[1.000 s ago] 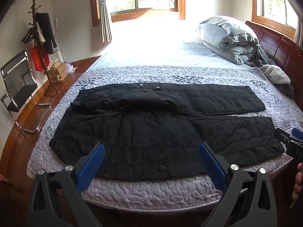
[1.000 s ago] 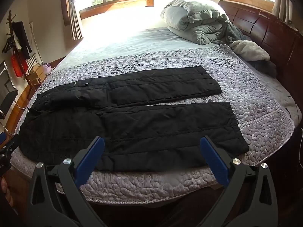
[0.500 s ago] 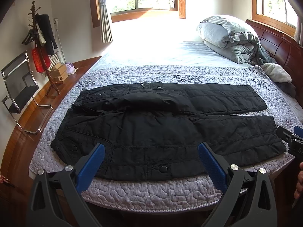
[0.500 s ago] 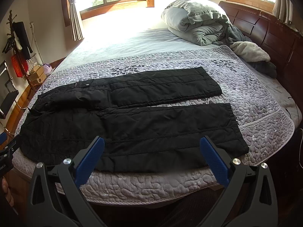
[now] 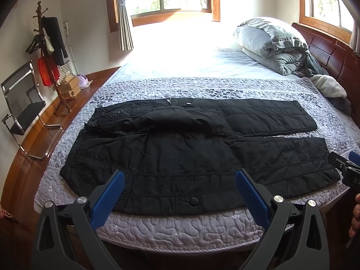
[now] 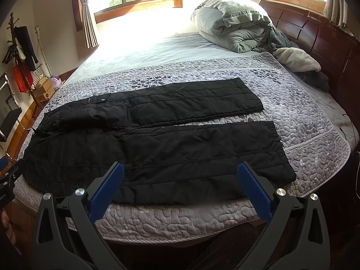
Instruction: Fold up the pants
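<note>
Black quilted pants (image 5: 193, 148) lie flat on the grey patterned bedspread (image 5: 180, 222), waist at the left, both legs stretched to the right with a narrow gap between them. They also show in the right wrist view (image 6: 157, 144). My left gripper (image 5: 180, 191) is open and empty, held above the near waist edge. My right gripper (image 6: 180, 186) is open and empty, held above the near leg. Neither touches the fabric.
A folded grey duvet (image 5: 270, 42) and a cream blanket (image 6: 297, 59) lie at the head of the bed by the dark wooden headboard (image 6: 315, 33). A coat stand (image 5: 49, 51), boxes and a metal chair (image 5: 22, 103) stand on the wooden floor at the left.
Both grippers have drifted slightly closer to the bed and a little lower. The pants have not moved and both jaws stay open.
</note>
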`<act>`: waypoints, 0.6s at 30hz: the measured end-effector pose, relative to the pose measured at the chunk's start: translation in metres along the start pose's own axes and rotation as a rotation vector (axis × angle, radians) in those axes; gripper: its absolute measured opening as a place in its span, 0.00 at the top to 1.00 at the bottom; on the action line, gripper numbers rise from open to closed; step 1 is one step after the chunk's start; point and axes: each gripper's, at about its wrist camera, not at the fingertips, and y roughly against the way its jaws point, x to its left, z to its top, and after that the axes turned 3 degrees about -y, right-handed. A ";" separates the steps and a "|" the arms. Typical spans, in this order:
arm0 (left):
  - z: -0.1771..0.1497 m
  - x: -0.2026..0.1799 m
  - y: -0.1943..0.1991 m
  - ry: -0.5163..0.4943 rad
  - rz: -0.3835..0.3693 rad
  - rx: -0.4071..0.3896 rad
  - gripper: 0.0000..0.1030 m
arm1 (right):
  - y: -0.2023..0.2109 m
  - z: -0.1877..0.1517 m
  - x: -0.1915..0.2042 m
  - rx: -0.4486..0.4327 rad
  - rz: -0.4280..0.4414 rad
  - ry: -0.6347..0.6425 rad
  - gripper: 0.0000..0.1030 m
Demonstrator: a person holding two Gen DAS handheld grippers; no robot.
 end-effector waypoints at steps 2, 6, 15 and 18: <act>0.000 0.000 0.000 -0.001 0.001 0.000 0.03 | 0.000 0.000 0.000 0.000 -0.001 0.002 0.02; 0.000 0.000 0.000 -0.003 0.001 0.001 0.03 | 0.000 -0.001 -0.001 0.001 -0.001 0.001 0.02; 0.001 -0.001 -0.001 -0.002 -0.001 0.005 0.03 | 0.000 -0.001 0.000 0.001 -0.001 0.006 0.02; 0.001 -0.001 -0.002 -0.003 -0.002 0.007 0.03 | 0.000 -0.001 0.000 0.003 0.000 0.004 0.02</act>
